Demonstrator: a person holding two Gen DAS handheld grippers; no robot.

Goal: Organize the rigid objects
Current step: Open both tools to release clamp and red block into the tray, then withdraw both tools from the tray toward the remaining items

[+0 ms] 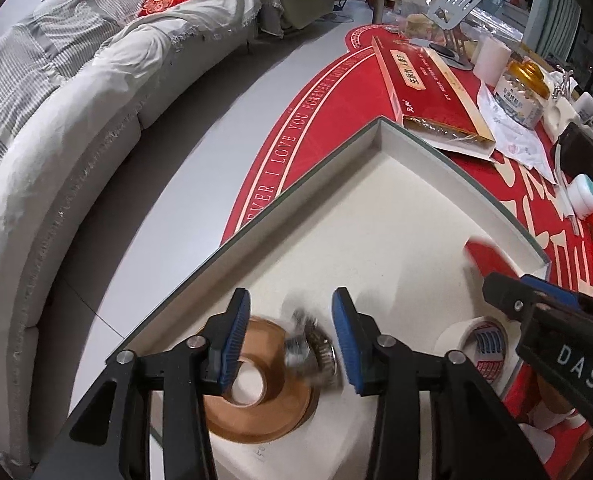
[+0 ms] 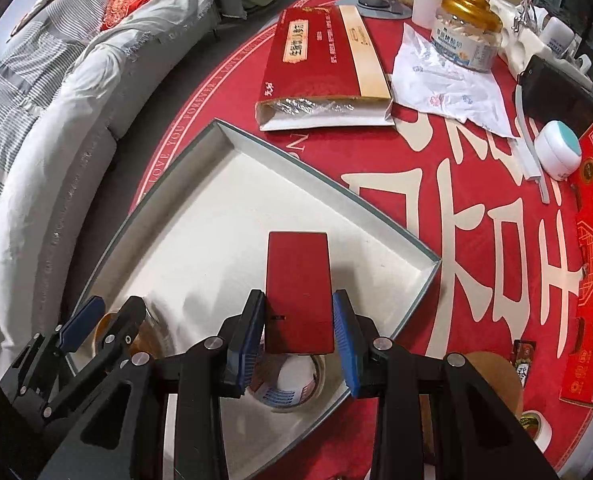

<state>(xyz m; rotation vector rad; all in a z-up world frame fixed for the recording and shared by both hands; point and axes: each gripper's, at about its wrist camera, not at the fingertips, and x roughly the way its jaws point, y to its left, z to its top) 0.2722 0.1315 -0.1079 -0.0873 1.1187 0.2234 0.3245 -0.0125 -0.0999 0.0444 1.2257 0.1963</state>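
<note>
Your left gripper (image 1: 292,344) stands open over the white tray (image 1: 376,216), its blue pads clear of a blurred metal object (image 1: 310,346) that lies between them, against a brown tape roll (image 1: 256,392). Your right gripper (image 2: 299,330) is clamped on a red box (image 2: 298,296), held over the tray's near end, above a white tape roll (image 2: 292,384). The tray sits on a red tablecloth (image 2: 456,208), beside an open red carton (image 2: 320,64).

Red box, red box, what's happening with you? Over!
Right claw shut on red box, above white tray. Left claw open, blurry metal thing between fingers, over brown tape roll. White tape roll below box.
</note>
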